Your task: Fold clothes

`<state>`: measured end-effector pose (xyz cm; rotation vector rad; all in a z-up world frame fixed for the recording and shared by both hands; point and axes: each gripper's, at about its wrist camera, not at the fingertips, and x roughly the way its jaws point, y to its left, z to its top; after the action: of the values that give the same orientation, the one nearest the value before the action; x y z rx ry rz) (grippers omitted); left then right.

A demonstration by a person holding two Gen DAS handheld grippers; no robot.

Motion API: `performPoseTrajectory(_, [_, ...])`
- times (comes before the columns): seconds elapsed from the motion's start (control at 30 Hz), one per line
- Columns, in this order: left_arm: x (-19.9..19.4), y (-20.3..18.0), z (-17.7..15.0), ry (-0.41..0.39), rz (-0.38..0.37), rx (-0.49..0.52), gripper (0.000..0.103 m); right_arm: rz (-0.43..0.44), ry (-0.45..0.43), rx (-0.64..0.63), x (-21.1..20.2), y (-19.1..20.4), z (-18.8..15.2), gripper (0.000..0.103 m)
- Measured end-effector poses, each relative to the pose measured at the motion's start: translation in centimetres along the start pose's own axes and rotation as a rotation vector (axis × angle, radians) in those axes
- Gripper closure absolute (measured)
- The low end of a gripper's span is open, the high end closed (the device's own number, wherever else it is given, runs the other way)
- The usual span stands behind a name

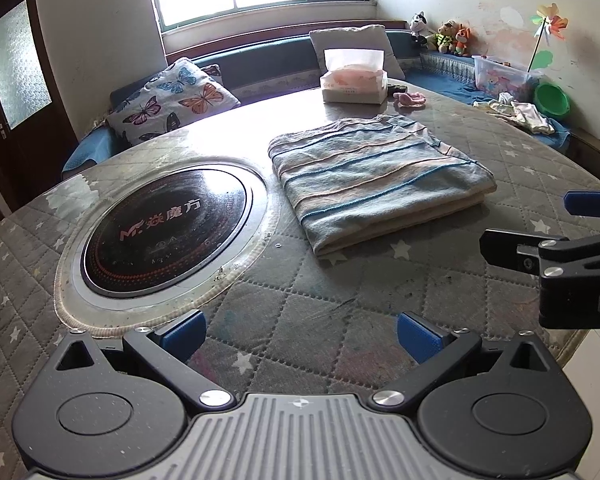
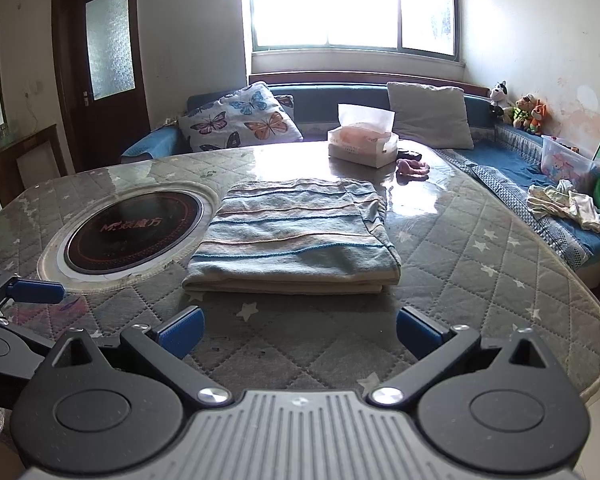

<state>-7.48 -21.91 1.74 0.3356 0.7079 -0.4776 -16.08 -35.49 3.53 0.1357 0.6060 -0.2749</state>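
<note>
Faded blue-and-peach striped cloth, some kind of knit top or small blanket (can't honestly tell which from the folded shape), the striped garment (image 2: pixel 296 236) is sitting in a neat rectangular stack dead ahead of the right gripper (image 2: pixel 298 332), just past its blue fingertips (image 2: pixel 182 330) and clear of them. Those jaws are spread wide with nothing between them. Same story for the left gripper (image 1: pixel 300 334): jaws wide apart, empty, and from its side the stack (image 1: pixel 374 176) lies ahead and off toward its right finger, well apart from it. Both are hovering over the quilted star-print table cover (image 2: pixel 480 264), not touching the fabric. So it looks to me like the folding is basically finished, or there's one more half-fold to go. What could go wrong from here: if either gripper dives in for another fold and pinches only the top layer, the layers underneath will slide and the tidy edges nearest the right jaws will fan out. The table cover has a glossy plastic sheet over it, so the whole stack could skate forward instead of folding. Just beyond the left jaws, to their left, is the built-in induction hob (image 1: pixel 166 232), and the garment's edge sits just beside its rim; a shove that way drags cloth onto the cooker. Farther ahead there's a tissue box (image 2: pixel 362 146) and a little pink scrunchie (image 2: pixel 412 168), which a hard push could bump.
</note>
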Motion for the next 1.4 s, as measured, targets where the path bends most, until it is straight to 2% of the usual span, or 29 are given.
performPoseTrajectory(1.4, [-1.0,-0.6,-0.3,-0.022,-0.008,0.015,0.0,0.012,-0.019,0.005,-1.0,0.6,-0.2,0.0])
